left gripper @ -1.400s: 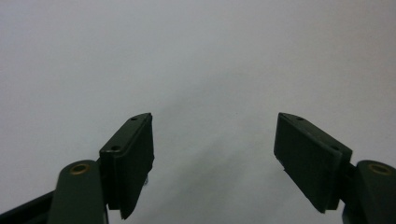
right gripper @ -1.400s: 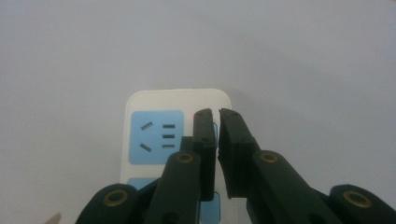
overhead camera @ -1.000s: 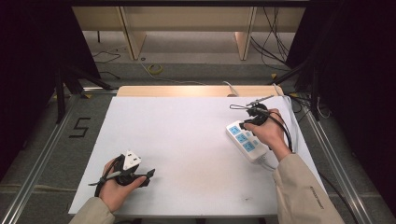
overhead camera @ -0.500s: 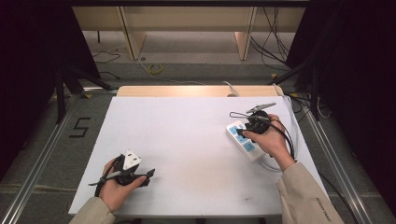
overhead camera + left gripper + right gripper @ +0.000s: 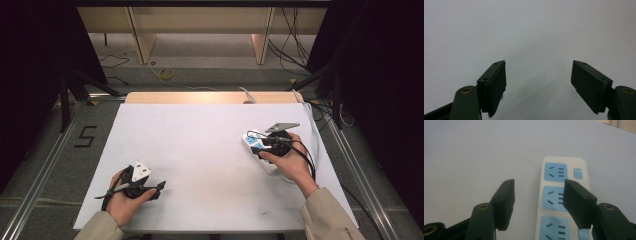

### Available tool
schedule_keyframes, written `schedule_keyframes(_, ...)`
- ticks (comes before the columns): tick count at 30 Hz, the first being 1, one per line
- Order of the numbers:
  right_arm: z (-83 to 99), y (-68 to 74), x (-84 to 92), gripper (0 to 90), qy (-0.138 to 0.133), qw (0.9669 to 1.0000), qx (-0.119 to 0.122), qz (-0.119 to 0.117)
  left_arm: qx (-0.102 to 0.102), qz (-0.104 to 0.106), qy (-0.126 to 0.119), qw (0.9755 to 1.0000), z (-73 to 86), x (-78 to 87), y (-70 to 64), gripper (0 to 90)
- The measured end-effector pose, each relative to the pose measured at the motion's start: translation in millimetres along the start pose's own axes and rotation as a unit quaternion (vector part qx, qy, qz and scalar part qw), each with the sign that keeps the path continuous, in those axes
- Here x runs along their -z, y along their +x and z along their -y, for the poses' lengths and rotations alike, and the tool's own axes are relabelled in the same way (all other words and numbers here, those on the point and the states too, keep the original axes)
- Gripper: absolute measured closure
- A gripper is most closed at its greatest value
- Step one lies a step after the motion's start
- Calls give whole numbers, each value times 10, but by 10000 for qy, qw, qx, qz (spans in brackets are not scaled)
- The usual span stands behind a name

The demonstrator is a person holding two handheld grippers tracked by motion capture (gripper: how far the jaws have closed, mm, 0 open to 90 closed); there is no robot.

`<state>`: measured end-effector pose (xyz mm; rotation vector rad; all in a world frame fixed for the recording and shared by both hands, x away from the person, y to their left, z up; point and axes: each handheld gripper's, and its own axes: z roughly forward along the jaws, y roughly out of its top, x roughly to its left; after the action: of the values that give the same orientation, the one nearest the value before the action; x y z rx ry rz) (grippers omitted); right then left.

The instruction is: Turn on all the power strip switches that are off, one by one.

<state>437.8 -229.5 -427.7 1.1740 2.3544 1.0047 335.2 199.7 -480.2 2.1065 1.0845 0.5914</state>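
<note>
- White tabletop (image 5: 200,150) spans the middle of the high view, with dark curtains at both sides and cables on the floor beyond the far edge.
- A white power strip (image 5: 256,146) with blue sockets lies near the table's right edge, under the right gripper (image 5: 260,146).
- In the right gripper view the strip (image 5: 560,202) runs up from the bottom edge. The gripper's (image 5: 537,203) jaws have just been opening and stand wide, with nothing clamped. One jaw hangs over the middle socket, the other over bare table beside the strip.
- The left gripper (image 5: 150,189) rests near the front left corner, well apart from the strip. Its own view (image 5: 537,86) shows wide jaws over blank table.
- Risk, as I judge it: closing from here could pinch one edge only and skew or slide the strip, since the jaws sit off-centre. A jaw could also press a switch.
- Hard to tell: whether the jaw touches the socket face. The strip's near end is cut off, its cord is hidden by the hand, and the small red lights are faint.
</note>
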Motion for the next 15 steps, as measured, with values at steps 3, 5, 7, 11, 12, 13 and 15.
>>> schedule_keyframes(3, 54, 45, 41, 418, -62, 9999, 64, -61, -2, 2, 7, 10000, 1, -2, 0, 284)
schedule_keyframes(5, 101, 76, 70, 410, -124, 9998, 76, -121, 0, -4, 2, 10000, 1, -1, -1, 283)
schedule_keyframes(7, 180, 126, 102, 395, -228, 9996, 87, -170, 1, -2, 9, 10000, 2, -2, 0, 283)
schedule_keyframes(11, 258, 180, 133, 386, -306, 9992, 130, -212, -6, 0, 17, 10000, 2, -4, -2, 283)
schedule_keyframes(12, 284, 201, 140, 381, -335, 9991, 144, -234, -8, 1, 22, 10000, 2, -4, -3, 283)
schedule_keyframes(13, 311, 222, 146, 376, -351, 9989, 153, -264, -9, -9, 21, 10000, 3, -4, -4, 283)
schedule_keyframes(15, 400, 285, 162, 372, -426, 9984, 186, -326, -26, -5, 40, 10000, 4, -5, -2, 283)
